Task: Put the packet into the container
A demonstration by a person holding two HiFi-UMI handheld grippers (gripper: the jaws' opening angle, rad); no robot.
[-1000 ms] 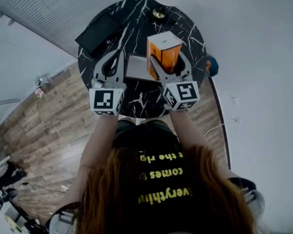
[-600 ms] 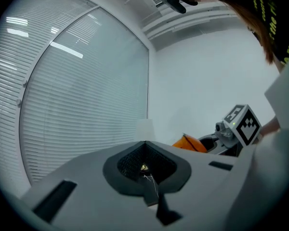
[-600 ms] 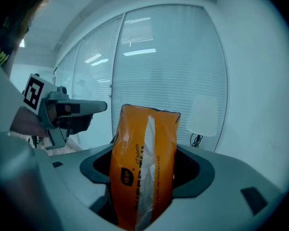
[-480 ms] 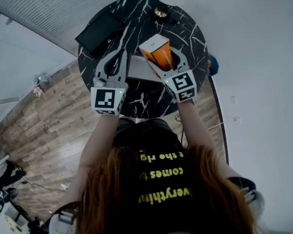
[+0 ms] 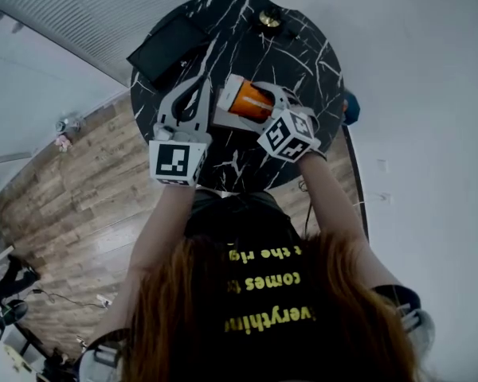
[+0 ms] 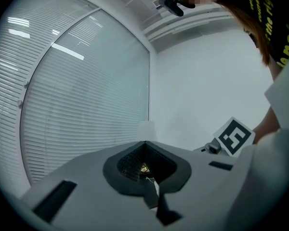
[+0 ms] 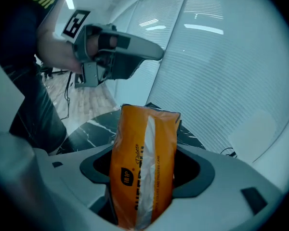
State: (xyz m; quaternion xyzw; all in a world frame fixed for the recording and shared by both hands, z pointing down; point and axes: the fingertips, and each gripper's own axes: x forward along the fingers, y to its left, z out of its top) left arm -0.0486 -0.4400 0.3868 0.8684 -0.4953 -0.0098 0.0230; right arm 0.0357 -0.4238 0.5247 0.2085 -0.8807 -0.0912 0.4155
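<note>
Since it stood upright a second ago, the packet (image 5: 240, 98) has tipped and sunk over the container's (image 5: 220, 118) 3 o'clock side on the tabletop (image 5: 247, 46). My right gripper's (image 5: 264, 106) jaws grasp it; my left gripper's (image 5: 201, 82) jaws are clenched at the container's 10 o'clock. Release looks near.

Head cam: above person's head, faces steeply down; worktop (image 5: 303, 54) far off, upper mid frame; left gripper (image 5: 201, 86) & right gripper (image 5: 243, 102) both in shot.
Left gripper cam: on left gripper, faces level along own jaws twd blinds (image 6: 86, 90); jaws v. near, lower frame.
Right gripper cam: on right gripper, angled down; packet (image 7: 144, 167) v. near, fills centre.
Shared: head + right cams see worktop, left gripper; left cam catches right gripper, right mid frame.
</note>
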